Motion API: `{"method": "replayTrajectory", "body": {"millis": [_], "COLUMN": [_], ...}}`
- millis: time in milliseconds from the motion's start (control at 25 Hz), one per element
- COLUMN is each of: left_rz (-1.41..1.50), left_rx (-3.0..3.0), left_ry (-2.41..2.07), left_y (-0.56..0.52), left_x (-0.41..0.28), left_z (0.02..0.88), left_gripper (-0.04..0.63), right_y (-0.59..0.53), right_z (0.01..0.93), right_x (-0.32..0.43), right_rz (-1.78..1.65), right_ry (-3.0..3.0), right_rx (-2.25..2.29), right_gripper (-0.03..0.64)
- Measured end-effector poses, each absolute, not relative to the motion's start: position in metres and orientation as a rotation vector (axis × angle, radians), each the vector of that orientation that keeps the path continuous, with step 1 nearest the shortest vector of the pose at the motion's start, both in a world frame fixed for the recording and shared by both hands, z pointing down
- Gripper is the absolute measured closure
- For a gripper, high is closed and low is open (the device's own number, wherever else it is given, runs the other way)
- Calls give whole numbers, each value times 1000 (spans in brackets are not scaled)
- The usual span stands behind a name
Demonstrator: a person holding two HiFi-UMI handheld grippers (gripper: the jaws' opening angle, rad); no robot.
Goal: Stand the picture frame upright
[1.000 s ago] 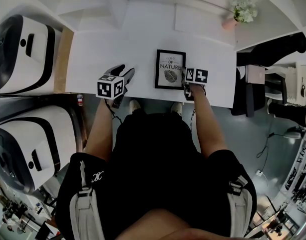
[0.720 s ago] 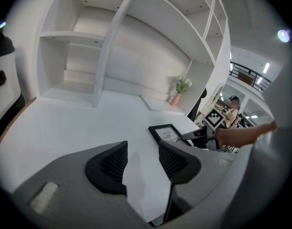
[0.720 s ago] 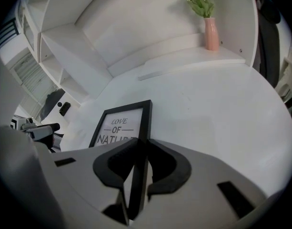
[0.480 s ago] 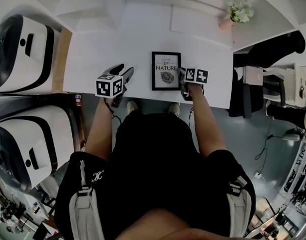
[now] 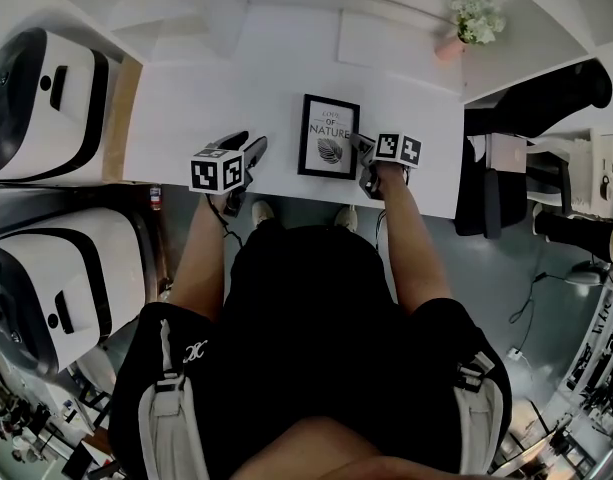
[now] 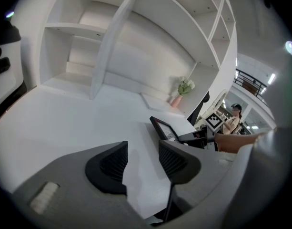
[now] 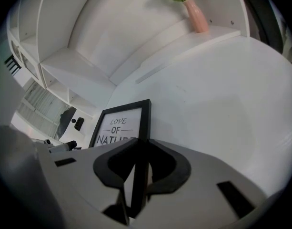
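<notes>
Right gripper (image 7: pixel 136 171) clamped on right edge of picture frame (image 5: pixel 328 136). Left gripper (image 6: pixel 142 161) jaws stood apart, empty, over table (image 5: pixel 201 103).

Place: a lab or test studio with a staged home corner.
Home staging: white table (image 5: pixel 206 98), curved white shelves (image 6: pixel 112 42), pink vase of flowers (image 5: pixel 471 23).
Lab signs: large white machines (image 5: pixel 46 108), a cable (image 5: pixel 534 293) across the grey floor (image 5: pixel 466 268).

There are two grippers: the left gripper (image 6: pixel 143 149) and the right gripper (image 7: pixel 138 149). One picture frame (image 5: pixel 328 136) sits between the right gripper's jaws. One pink vase (image 5: pixel 449 46) of flowers stands far past the jaws. One white bench (image 5: pixel 206 98) lies under them all.
</notes>
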State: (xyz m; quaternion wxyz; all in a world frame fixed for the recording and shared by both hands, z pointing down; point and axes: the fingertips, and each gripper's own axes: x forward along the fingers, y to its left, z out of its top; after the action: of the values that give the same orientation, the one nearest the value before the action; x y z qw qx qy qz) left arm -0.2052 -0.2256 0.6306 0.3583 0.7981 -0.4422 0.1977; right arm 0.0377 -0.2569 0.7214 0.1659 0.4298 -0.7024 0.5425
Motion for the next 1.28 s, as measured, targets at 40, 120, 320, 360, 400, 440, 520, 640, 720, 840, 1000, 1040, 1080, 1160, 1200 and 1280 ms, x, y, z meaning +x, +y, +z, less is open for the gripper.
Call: {"method": "replayTrajectory", "body": {"millis": [40,120,320,360,400,440,520,640,720,840,1000,1040,1080,1160,1200,1280], "left_rz": [493,463,328,292,262,242,223,218,206,169,135,138,143,146,142,140], "left_rx": [2042,2010,1878,1847,1822,1804,1782,1768,1761,1746,1735,1737,1740,1744,1745,1744], "left_ry": [-1138,-1133,-1102,-1095,-1087,-1077,-1052,-1009,-970,-906,-838,-826,-816,-801,-797,-790], "left_y": [-225,-223,-224,-225,-226,-226,-226,-225,-226,-229,-232,-233,-234,-236,-238,-242], "left_x": [-206,-208,-211,-212,-212,-211,-206,-196,-186,-167,-145,-140,-136,-128,-126,-121], "left_z": [632,635,644,646,648,650,655,662,664,667,667,668,668,668,669,670], "left_gripper": [382,380,380,382,382,382,382,383,383,383,383,383,383,383,383,385], "right_y": [-257,-257,-257,-257,-257,-257,-257,-257,-257,-257,-257,-256,-256,-256,-256,-256], "right_z": [721,720,721,721,721,721,721,721,720,721,720,719,719,719,719,719], "right_x": [37,37,36,36,36,36,36,35,35,36,35,35,35,34,34,34], "right_rz": [1547,1546,1498,1494,1496,1502,1518,1527,1527,1531,1531,1530,1530,1529,1526,1515], "right_ry": [-2002,-2006,-2008,-2009,-2010,-2011,-2012,-2013,-2014,-2016,-2020,-2019,-2018,-2017,-2019,-2025], "right_rx": [1222,1217,1210,1211,1212,1213,1214,1214,1217,1220,1217,1217,1217,1216,1216,1215], "right_gripper": [545,545,545,545,545,545,545,545,545,545,545,545,545,545,545,545]}}
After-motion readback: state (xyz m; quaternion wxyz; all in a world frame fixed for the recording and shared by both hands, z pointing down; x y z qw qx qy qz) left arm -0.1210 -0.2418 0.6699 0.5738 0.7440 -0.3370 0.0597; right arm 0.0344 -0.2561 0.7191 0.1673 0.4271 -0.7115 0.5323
